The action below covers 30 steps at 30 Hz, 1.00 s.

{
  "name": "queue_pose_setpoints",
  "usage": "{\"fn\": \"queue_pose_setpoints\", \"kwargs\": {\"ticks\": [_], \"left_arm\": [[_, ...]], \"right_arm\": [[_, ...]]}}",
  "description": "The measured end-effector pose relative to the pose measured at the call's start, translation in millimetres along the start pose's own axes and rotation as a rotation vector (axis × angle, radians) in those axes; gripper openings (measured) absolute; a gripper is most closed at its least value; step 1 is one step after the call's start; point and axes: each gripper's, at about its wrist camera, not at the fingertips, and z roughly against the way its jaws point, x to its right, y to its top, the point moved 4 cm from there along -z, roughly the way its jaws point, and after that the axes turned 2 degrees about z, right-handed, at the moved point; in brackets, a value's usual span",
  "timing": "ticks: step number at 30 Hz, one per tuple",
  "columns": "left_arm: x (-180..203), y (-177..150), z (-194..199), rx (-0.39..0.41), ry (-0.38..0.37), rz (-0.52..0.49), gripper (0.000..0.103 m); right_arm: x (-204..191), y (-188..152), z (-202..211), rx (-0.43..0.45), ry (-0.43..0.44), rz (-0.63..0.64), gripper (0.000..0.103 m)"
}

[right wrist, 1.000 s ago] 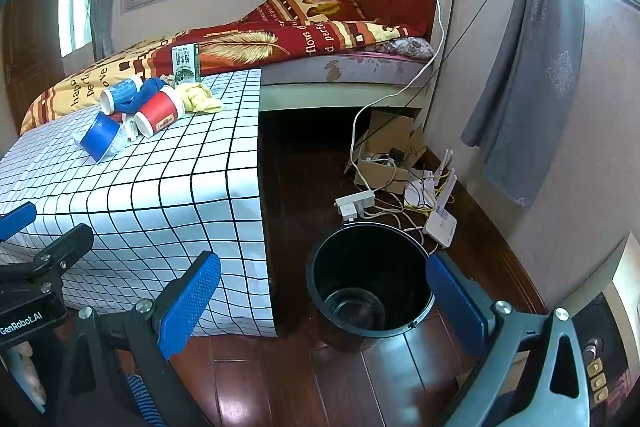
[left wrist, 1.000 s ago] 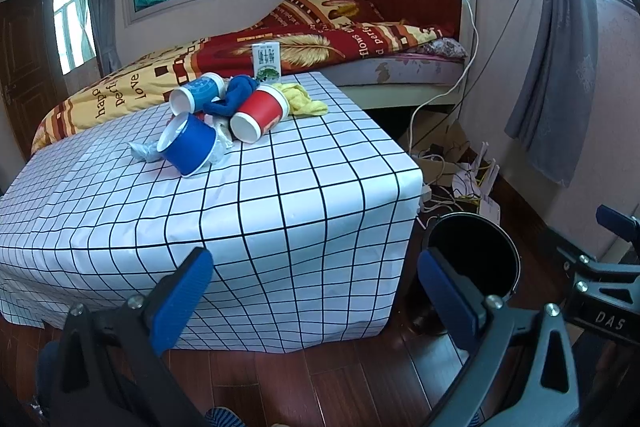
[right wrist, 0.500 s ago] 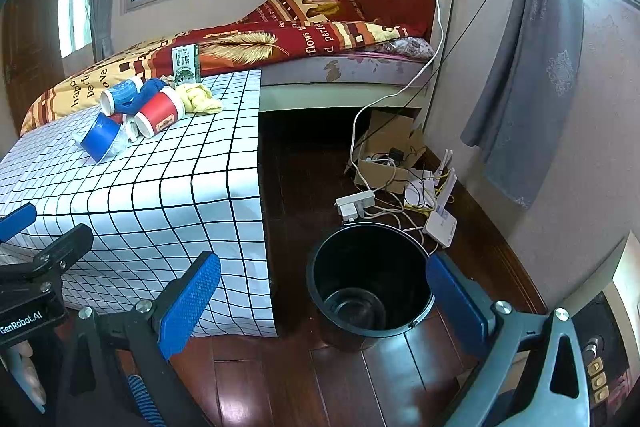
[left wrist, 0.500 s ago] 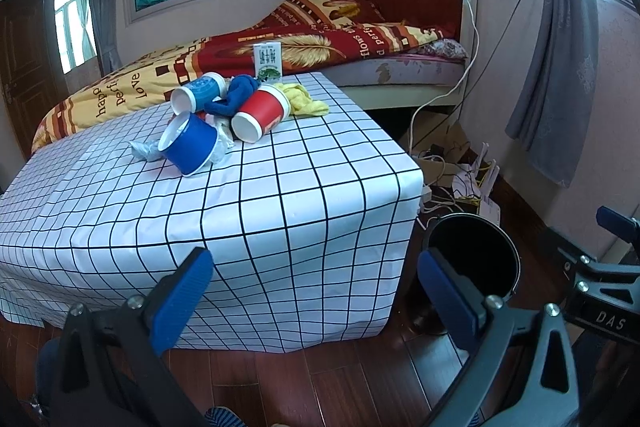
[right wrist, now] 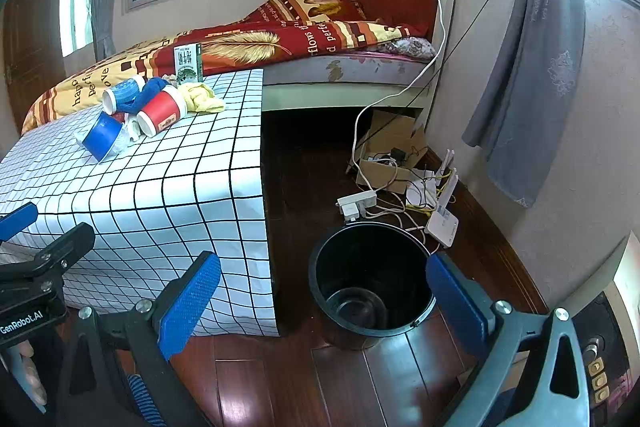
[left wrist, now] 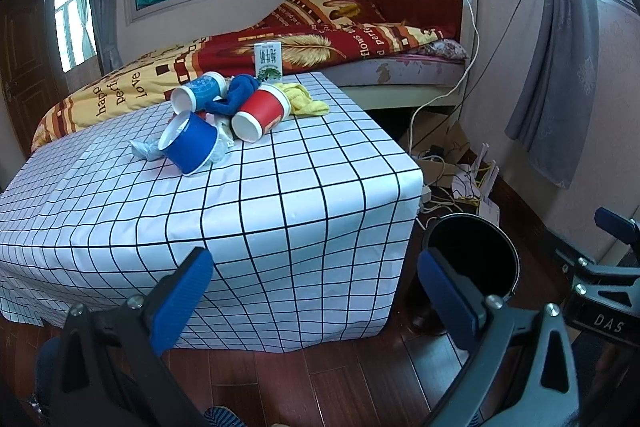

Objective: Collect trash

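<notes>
A heap of trash lies on the far part of a table with a white grid cloth: a blue paper cup on its side, a red paper cup, a light blue cup, a blue cloth, a yellow cloth, crumpled plastic and an upright carton. The red cup and carton also show in the right wrist view. A black bin stands on the floor right of the table. My left gripper is open, low before the table. My right gripper is open above the bin.
A bed with a red and yellow quilt stands behind the table. A power strip, cables, a router and a cardboard box lie on the wooden floor by the wall. Grey curtain hangs at right.
</notes>
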Motion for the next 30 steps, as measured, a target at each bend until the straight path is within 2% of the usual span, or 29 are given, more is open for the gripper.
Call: {"fn": "queue_pose_setpoints", "kwargs": {"ticks": [8, 13, 18, 26, 30], "left_arm": [[0, 1, 0, -0.001, -0.010, 0.003, 0.103], [-9, 4, -3, 0.007, 0.012, 0.013, 0.103], [-32, 12, -9, 0.014, 0.054, 0.043, 0.103], [-84, 25, -26, 0.029, 0.160, 0.087, 0.103], [-105, 32, -32, 0.043, 0.166, 0.111, 0.103]], "right_arm": [[-1, 0, 0, -0.002, 0.001, -0.002, 0.103], [-11, 1, -1, -0.001, 0.025, 0.001, 0.103], [-23, 10, -5, 0.015, 0.074, 0.005, 0.103], [-49, 34, -21, 0.043, 0.118, 0.082, 0.103], [-65, 46, -29, 0.057, 0.143, 0.107, 0.103]]}}
